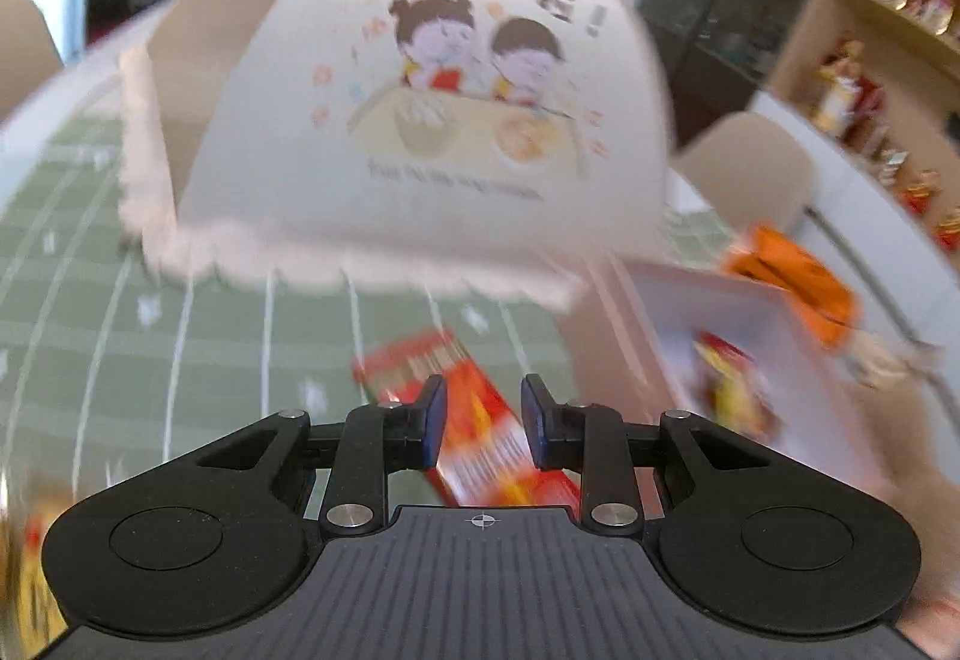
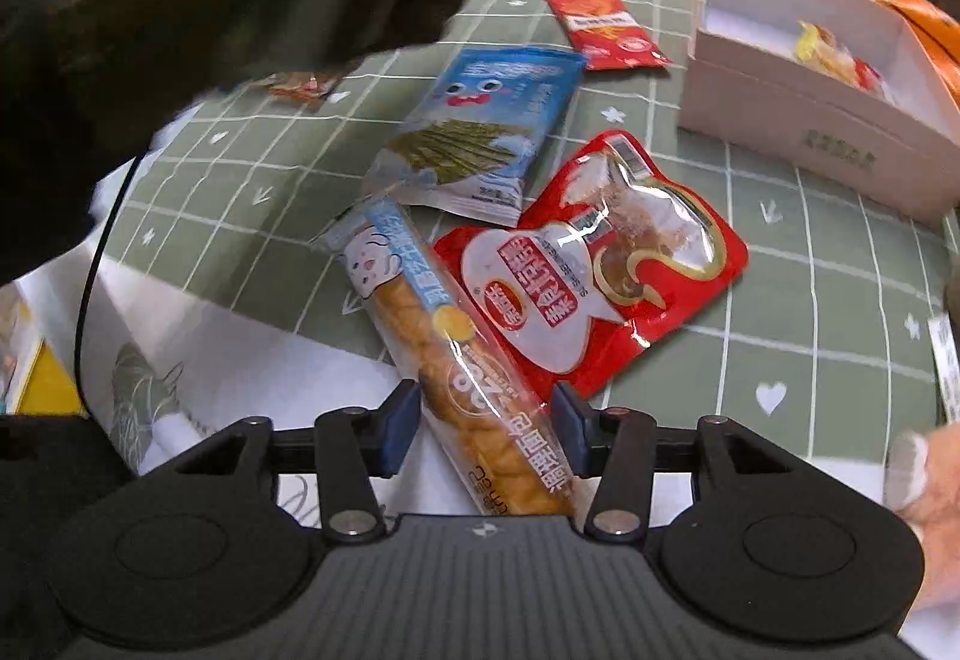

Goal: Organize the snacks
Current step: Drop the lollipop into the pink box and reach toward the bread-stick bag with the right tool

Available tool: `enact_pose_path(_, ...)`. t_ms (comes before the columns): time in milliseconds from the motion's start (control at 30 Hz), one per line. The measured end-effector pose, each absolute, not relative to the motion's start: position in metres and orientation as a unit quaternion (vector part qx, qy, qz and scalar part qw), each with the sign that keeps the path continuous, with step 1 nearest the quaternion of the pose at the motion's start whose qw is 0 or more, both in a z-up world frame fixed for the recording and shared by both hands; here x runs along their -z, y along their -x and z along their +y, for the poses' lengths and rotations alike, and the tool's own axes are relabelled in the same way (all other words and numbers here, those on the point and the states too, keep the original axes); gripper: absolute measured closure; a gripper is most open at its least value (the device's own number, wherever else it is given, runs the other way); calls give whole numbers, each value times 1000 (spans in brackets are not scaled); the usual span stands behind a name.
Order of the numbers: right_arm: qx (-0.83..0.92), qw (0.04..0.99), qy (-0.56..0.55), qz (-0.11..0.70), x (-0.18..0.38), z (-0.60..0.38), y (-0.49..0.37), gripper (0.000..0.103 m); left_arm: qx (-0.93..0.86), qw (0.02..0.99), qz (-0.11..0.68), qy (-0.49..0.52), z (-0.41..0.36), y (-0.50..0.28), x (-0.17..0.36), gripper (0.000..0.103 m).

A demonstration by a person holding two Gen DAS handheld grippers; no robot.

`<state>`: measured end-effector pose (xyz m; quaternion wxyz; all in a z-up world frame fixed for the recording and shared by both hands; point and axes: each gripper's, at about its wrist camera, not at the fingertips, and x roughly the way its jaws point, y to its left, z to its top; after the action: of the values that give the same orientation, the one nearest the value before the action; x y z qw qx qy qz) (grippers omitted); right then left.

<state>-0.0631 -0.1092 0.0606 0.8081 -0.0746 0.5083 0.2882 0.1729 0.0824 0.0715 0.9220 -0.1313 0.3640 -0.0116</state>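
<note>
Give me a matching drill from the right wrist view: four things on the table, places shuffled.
Things:
1. long twisted-snack pack
2. blue seaweed packet
3. small red packet
4. yellow-wrapped snack

Places:
A. inside the white box
B. between the fingers of the right gripper
C. flat on the green grid mat, far side, beside the box
D. mid-mat, just beyond the big red pouch

Pairs: 1-B, 2-D, 3-C, 4-A
</note>
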Motion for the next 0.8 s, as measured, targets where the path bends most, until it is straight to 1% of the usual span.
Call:
enact_pose_path(133,-269,815,64,510,-55,-108,66,53,-8,920,385,78,73,-214,-48,73)
enact_pose_path(200,-265,815,59,511,-55,-112,68,52,5,916,400,28,62,-221,-38,73)
enact_pose_path(333,-258,828,26,497,-65,-129,63,52,66,915,384,-99,41,-200,-31,73)
enact_pose_path(400,-251,840,5,481,-74,-139,57,50,103,908,388,-120,41,-181,-33,73)
enact_pose_path(467,-230,858,-1,460,-80,-146,50,49,131,901,399,-109,47,-160,-35,73)
enact_pose_path(567,-203,874,1,441,-83,-147,33,49,172,890,419,-58,62,-131,-37,73)
enact_pose_path(733,-206,852,-18,481,-67,-131,2,48,200,874,442,23,82,-95,-42,74)
enact_pose_path(767,-206,847,-19,489,-62,-125,1,45,203,870,448,34,85,-89,-43,75)
enact_pose_path(800,-202,847,-15,492,-58,-119,0,35,209,865,453,44,88,-81,-44,75)
